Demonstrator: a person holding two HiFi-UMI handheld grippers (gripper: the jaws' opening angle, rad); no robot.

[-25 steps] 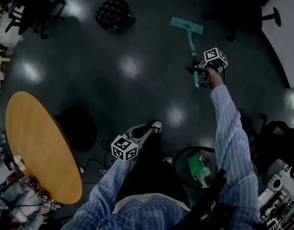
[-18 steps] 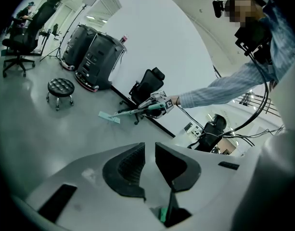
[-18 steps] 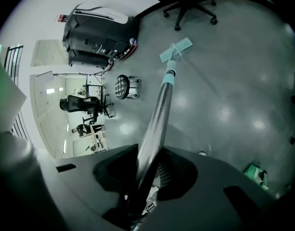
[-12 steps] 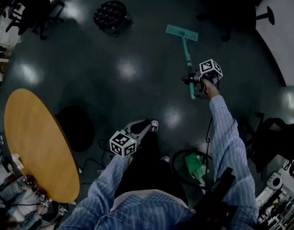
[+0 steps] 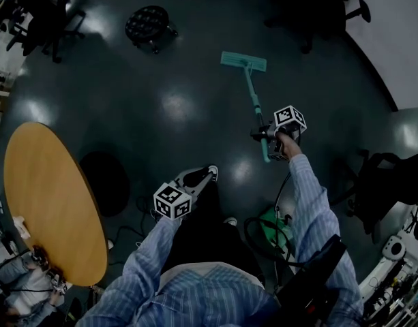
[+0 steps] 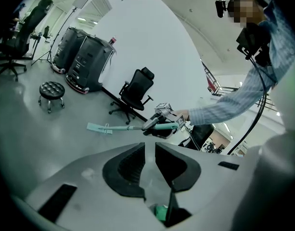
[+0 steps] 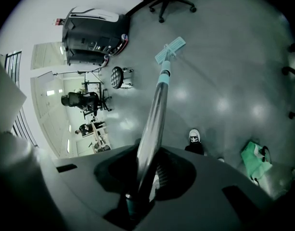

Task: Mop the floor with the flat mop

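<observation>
1. The right gripper (image 5: 266,135) holds the mop (image 5: 253,97) close to the near end of its handle, with a short stub sticking out behind. In the right gripper view its fingers (image 7: 178,174) pinch the shaft (image 7: 154,119). This is a one-handed hold, so the pinch needs to be firm or the shaft will likely roll in it.
2. The mop head (image 5: 243,61) lies on the floor (image 5: 161,107), far from the person. The handle slants back and up to the right gripper. A mopping stroke seems to be under way. Light pressure down the shaft should hold the head flat and stop one edge lifting.
3. The left gripper (image 5: 198,176) hangs low by the person's leg, well apart from the mop. Its fingers (image 6: 128,170) sit close together with only a thin slit between them, and they hold nothing. Taking the shaft lower down with it would probably steady the strokes.
4. Plan the strokes around the obstacles. A stool (image 5: 147,24) stands far left. A bucket (image 5: 256,223) with a green cloth and a cable sits near right by the feet, so stepping back there risks a trip.
5. Straight, overlapping passes suit this open floor.
</observation>
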